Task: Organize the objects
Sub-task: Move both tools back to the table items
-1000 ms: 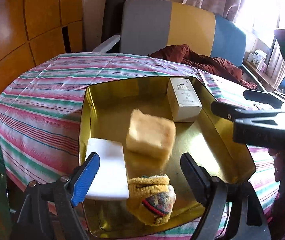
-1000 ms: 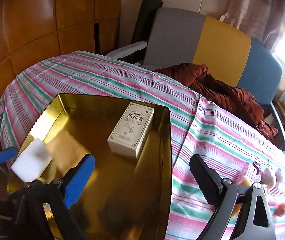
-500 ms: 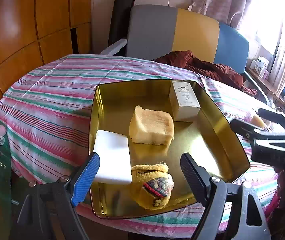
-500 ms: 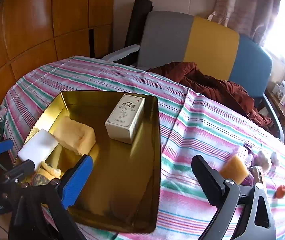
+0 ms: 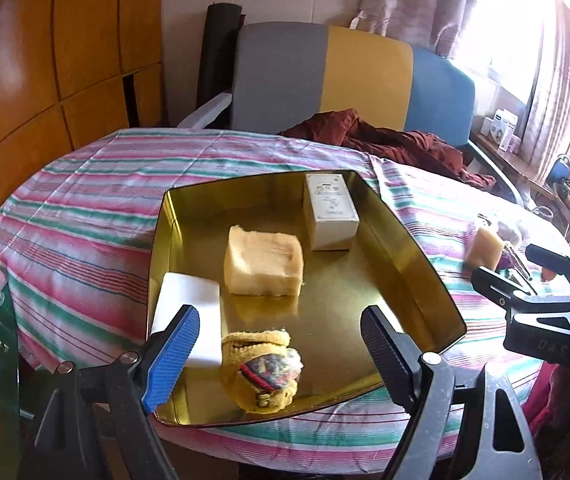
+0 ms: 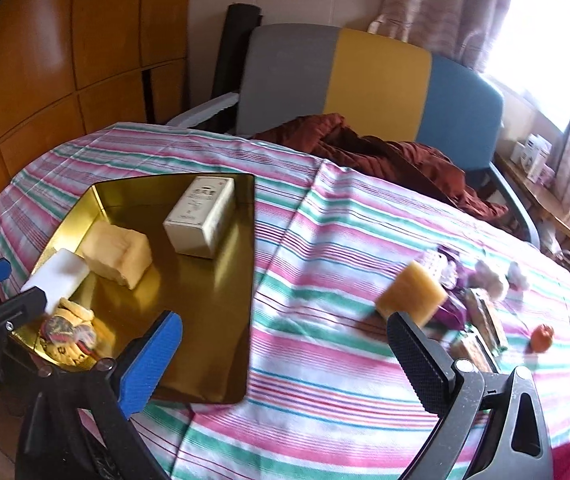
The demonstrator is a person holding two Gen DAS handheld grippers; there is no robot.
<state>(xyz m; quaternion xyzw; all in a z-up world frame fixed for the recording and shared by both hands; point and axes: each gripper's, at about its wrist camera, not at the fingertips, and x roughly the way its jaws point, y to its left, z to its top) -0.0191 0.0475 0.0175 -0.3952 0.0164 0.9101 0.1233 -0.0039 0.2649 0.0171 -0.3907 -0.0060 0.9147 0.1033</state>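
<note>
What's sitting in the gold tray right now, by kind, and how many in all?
In the gold tray:
Yellow sponge block: 1
White foam block: 1
White carton: 1
Rolled yellow sock: 1
Total: 4

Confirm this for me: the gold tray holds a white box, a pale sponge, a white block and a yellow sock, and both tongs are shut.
One thing is wrong: the tongs are not shut. The left tongs and right tongs both stand open and empty, as each wrist view shows. The rest holds: the gold tray carries the white box, pale sponge, white block and yellow sock.
</note>
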